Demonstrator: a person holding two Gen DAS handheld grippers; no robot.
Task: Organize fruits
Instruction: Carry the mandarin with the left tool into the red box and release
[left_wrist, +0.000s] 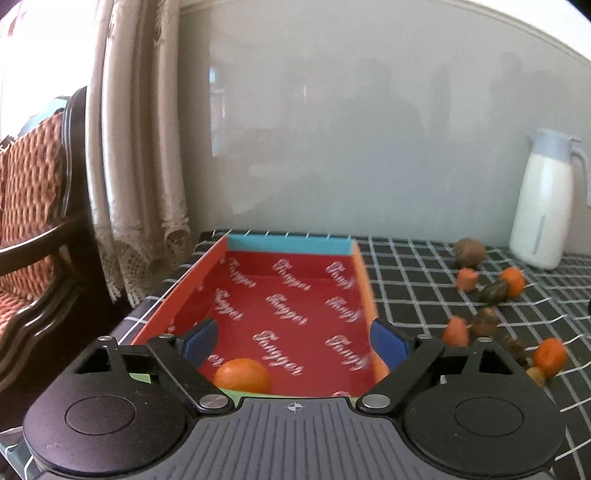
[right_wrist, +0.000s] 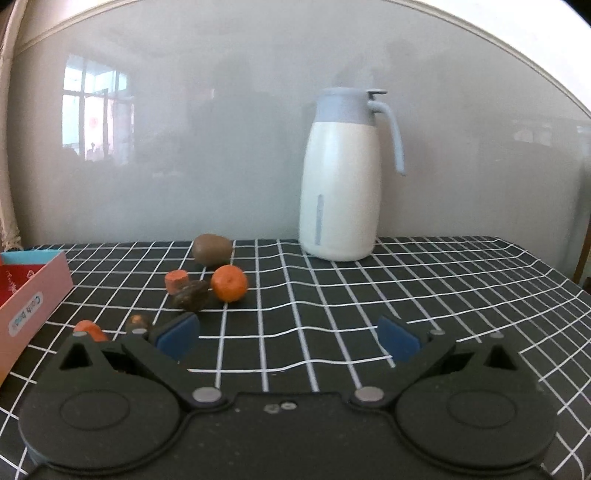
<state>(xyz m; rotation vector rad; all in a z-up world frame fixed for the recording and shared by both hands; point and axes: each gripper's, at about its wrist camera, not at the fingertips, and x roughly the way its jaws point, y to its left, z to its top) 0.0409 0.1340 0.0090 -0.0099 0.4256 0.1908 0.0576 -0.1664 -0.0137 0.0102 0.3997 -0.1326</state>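
Observation:
A red-lined cardboard box (left_wrist: 288, 258) sits at the table's left end, with one tangerine (left_wrist: 242, 375) lying in its near left corner. My left gripper (left_wrist: 295, 338) is open and empty, hovering over the box's near end. Loose fruit lies on the checked cloth to the right: a kiwi (left_wrist: 469, 252), tangerines (left_wrist: 512, 281) and dark brown pieces (left_wrist: 493, 291). In the right wrist view my right gripper (right_wrist: 288, 338) is open and empty, above the cloth. Ahead of it lie a kiwi (right_wrist: 211, 249), a tangerine (right_wrist: 229, 283), a carrot-like chunk (right_wrist: 176, 280) and a dark fruit (right_wrist: 192, 294).
A white thermos jug (right_wrist: 340, 184) with a grey-blue lid stands at the back by the wall; it also shows in the left wrist view (left_wrist: 543, 199). The box's outer wall (right_wrist: 29, 306) is at the left. A chair (left_wrist: 40, 221) and curtain (left_wrist: 136, 147) stand beyond the table's left edge.

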